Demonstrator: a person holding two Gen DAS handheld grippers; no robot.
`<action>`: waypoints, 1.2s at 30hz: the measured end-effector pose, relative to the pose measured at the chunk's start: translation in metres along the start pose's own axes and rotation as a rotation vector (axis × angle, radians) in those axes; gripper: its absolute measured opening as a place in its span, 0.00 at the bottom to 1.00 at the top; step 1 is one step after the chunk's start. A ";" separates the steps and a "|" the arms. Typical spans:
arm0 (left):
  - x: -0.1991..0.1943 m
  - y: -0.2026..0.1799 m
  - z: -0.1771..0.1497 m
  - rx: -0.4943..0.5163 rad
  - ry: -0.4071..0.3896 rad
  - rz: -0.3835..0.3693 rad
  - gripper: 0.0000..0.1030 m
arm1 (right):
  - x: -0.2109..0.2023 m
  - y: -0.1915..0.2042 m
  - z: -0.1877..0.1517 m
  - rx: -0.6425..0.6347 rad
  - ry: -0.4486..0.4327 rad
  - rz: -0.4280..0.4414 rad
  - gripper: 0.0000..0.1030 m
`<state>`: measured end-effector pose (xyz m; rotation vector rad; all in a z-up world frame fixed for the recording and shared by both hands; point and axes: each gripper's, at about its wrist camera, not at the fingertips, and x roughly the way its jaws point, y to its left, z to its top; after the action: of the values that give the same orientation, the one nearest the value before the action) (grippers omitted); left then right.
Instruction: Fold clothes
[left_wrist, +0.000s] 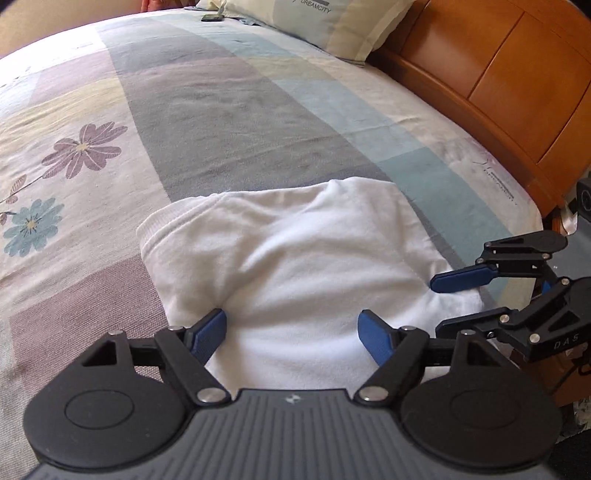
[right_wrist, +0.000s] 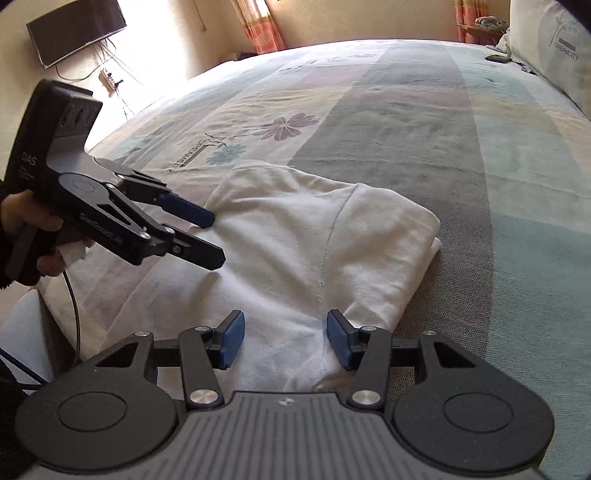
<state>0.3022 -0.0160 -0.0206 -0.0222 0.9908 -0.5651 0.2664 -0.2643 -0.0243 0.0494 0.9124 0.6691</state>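
Gripping: left gripper (left_wrist: 293, 332), right gripper (right_wrist: 286, 341) both hanging apart over garment (left_wrist: 295, 258)'s near edge.
Advice: pinching all layers evenly.

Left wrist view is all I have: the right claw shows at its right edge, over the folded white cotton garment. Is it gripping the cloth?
Observer: No. The right claw is open; the folded white cotton garment lies unpinched between its blue pads.
Operator: Any seam near it?
Observer: Yes, a stitched seam runs away across the garment from between those pads.
Operator: How does my left claw look from outside?
Observer: The left claw is open at the garment's left edge, and a hand grips its handle.
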 end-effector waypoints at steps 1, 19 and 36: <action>0.005 0.002 0.002 -0.002 -0.001 0.014 0.76 | -0.002 -0.003 -0.001 0.028 -0.002 0.002 0.54; -0.006 0.000 0.041 0.031 -0.129 0.241 0.82 | -0.015 0.011 -0.004 0.078 -0.050 -0.007 0.81; -0.049 -0.010 0.001 0.043 -0.121 0.385 0.88 | 0.024 0.048 0.020 -0.255 -0.021 -0.139 1.00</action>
<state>0.2783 -0.0022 0.0212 0.1676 0.8376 -0.2285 0.2672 -0.2077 -0.0139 -0.2320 0.7969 0.6496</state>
